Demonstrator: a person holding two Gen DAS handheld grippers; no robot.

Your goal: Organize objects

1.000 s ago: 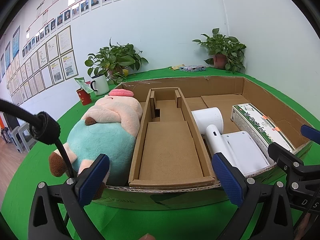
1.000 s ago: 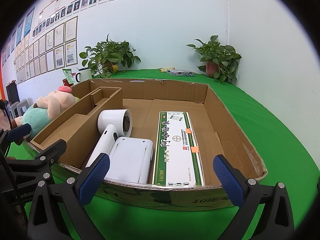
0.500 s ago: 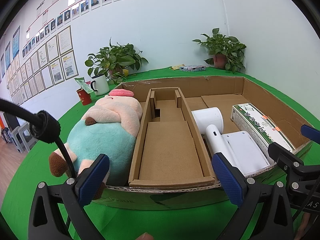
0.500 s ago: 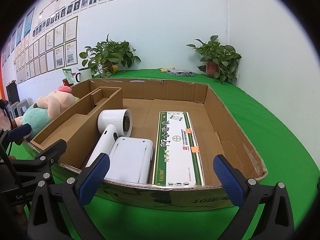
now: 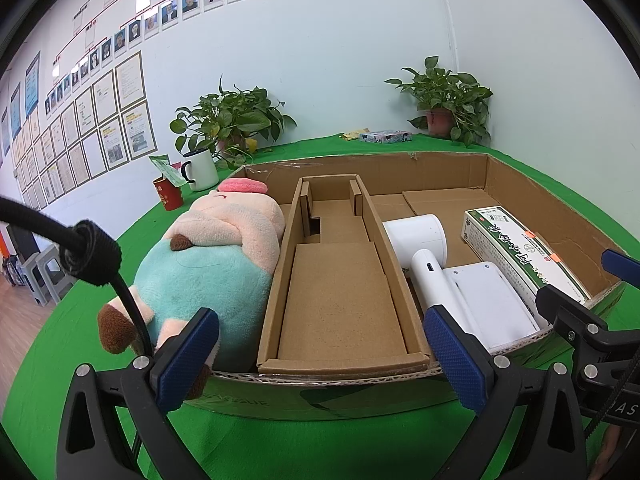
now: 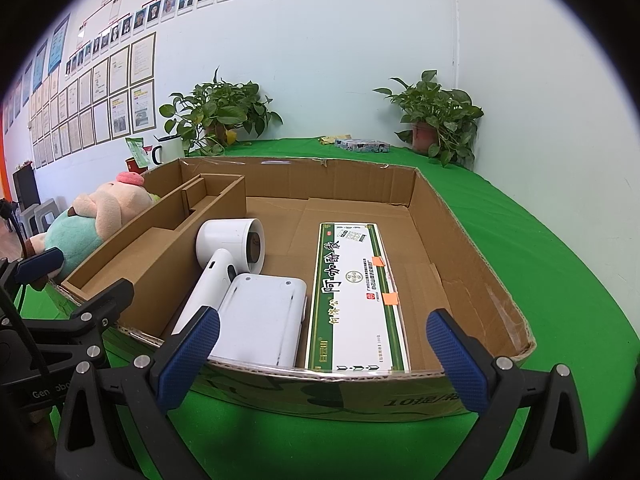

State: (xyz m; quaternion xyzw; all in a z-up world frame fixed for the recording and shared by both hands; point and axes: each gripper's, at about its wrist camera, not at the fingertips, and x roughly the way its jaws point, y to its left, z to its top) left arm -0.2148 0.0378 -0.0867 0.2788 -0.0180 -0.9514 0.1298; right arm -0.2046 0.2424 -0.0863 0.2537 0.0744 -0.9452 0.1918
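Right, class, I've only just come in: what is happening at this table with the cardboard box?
A person holds two grippers, the left gripper and the right gripper, both open and empty, in front of a shallow cardboard box on green cloth. Inside lie a plush toy, a cardboard insert, a white hair dryer, a white flat device and a green-and-white carton. Nothing is being gripped.

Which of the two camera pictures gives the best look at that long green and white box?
The right wrist view: the green and white box lies straight ahead in the cardboard tray, its whole printed top and both orange stickers visible. In the left wrist view the same box sits far right, seen slantwise, its near end hidden behind the right gripper.
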